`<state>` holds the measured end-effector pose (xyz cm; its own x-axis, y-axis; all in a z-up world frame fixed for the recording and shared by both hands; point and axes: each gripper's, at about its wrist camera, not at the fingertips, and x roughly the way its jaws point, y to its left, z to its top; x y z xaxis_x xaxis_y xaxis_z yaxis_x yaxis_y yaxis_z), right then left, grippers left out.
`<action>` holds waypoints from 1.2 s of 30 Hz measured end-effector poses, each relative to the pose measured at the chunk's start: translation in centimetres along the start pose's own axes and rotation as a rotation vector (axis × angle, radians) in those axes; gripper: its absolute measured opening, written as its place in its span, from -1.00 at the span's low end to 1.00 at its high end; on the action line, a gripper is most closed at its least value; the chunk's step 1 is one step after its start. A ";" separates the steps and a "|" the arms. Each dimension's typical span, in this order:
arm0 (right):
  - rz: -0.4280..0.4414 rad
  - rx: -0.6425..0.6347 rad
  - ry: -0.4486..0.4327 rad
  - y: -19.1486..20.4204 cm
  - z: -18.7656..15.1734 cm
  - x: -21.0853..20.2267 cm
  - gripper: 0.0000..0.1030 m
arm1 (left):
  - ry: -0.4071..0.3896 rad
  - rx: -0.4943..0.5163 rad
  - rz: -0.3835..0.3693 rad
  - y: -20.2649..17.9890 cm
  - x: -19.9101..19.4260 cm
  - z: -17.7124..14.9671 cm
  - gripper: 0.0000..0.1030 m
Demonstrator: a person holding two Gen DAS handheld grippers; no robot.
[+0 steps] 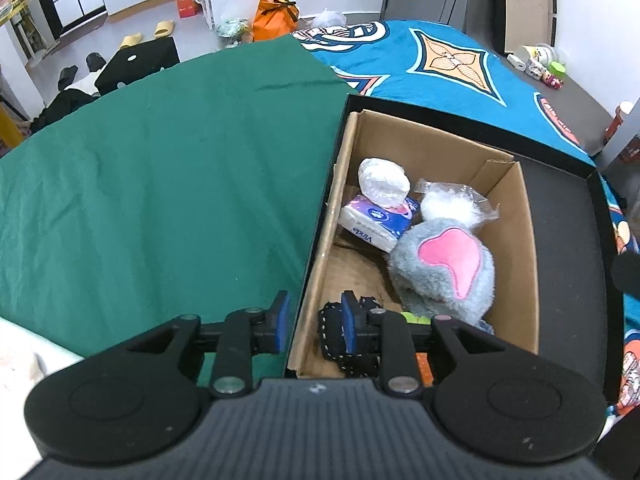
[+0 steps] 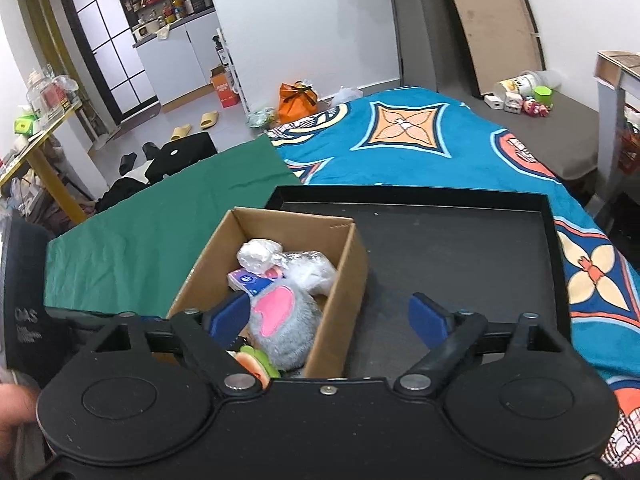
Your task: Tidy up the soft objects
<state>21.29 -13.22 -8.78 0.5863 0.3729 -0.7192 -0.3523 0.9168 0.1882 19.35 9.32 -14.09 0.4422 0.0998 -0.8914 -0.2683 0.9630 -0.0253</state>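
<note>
Left gripper (image 1: 314, 320) is sitting narrow astride the cardboard box (image 1: 524, 260) wall, gripping nothing; right gripper (image 2: 328, 316) is gaping wide above the grey plush (image 2: 284, 320).

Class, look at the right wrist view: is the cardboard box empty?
No, the cardboard box holds a grey plush toy, a tissue pack and bagged items.

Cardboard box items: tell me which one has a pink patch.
The grey plush toy, nearest the camera end of the cardboard box. The tissue pack is purple-white; the two plastic-wrapped bundles are white.
</note>
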 end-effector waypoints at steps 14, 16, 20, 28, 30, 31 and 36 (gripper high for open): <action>-0.052 0.096 0.008 -4.5 -1.3 -3.1 0.98 | -0.055 0.031 -0.025 -1.0 -3.4 0.3 -0.04; -0.060 0.112 0.006 -5.2 -1.5 -3.5 0.99 | -0.057 0.024 -0.037 -1.0 -4.0 0.3 0.04; -0.072 0.155 0.013 -6.2 -1.9 -4.1 0.99 | -0.073 0.023 -0.037 -1.3 -5.4 0.4 0.25; -0.110 0.157 0.015 -6.6 -2.1 -6.0 1.00 | -0.082 0.050 -0.052 -2.6 -7.8 0.5 0.46; -0.111 0.160 0.011 -6.5 -2.0 -6.7 1.00 | -0.083 0.066 -0.057 -2.9 -8.5 0.3 0.53; -0.110 0.164 0.009 -6.5 -2.0 -7.0 1.00 | -0.087 0.080 -0.054 -3.1 -8.9 0.3 0.55; -0.130 0.173 -0.005 -6.3 -1.9 -8.9 1.00 | -0.124 0.103 -0.059 -3.4 -11.1 0.1 0.75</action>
<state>16.92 -22.58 -4.87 0.6221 0.2505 -0.7418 -0.1434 0.9679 0.2065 15.40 5.00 -4.05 0.5589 0.0662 -0.8266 -0.1525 0.9880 -0.0239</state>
